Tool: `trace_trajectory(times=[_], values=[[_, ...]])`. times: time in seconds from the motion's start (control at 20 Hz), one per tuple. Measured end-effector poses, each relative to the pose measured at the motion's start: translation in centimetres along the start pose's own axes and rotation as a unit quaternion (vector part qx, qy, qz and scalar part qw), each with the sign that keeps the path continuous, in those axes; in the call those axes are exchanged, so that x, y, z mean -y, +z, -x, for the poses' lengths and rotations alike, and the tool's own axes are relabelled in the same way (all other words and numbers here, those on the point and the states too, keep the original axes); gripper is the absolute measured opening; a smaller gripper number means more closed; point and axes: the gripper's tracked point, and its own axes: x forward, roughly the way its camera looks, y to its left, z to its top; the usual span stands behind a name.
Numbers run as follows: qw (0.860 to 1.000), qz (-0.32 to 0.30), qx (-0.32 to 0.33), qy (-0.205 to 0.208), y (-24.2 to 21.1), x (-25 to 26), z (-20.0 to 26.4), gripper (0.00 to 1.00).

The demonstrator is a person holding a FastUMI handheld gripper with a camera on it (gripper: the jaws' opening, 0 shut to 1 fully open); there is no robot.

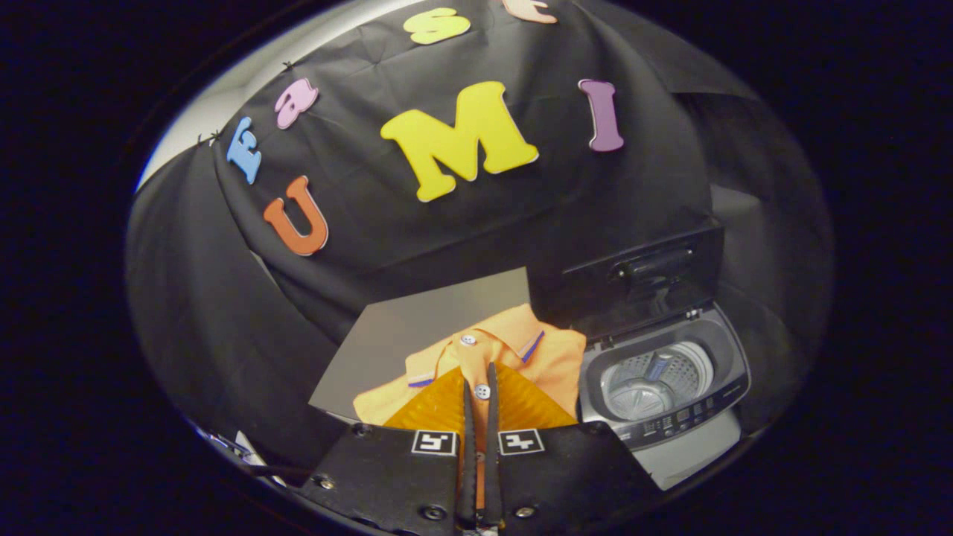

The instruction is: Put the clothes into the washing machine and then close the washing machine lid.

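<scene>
From my seat, the gripper (pixel 479 383) has its 2 fingers drawn almost together, with only a thin slit between them, right over the button placket of the folded orange collared shirt with blue trim (pixel 514 350). I cannot tell whether they are pinching any fabric or merely resting above it. The shirt lies on the grey tabletop (pixel 417 320), just beside the small grey top-loading washing machine (pixel 670 387). Its dark hinged lid (pixel 640 272) stands raised behind the round metal drum (pixel 655 380), which looks free of clothes apart from a small blue item I cannot identify. I judge the task barely begun: 1 shirt to lift and drop in, then the lid to lower.
</scene>
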Motion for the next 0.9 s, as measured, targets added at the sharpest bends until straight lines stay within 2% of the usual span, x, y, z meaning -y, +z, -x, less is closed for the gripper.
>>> trace_trajectory(times=[0.25,0.45,0.65,0.9], values=[[0.998,0.011,0.058,-0.031,6.0,7.8,4.5,0.07],[0.995,0.028,0.084,-0.056,9.7,13.9,6.0,0.07],[0.991,0.024,0.093,-0.095,12.4,19.8,5.7,0.08],[0.992,0.015,0.062,-0.112,11.1,24.6,2.4,0.08]])
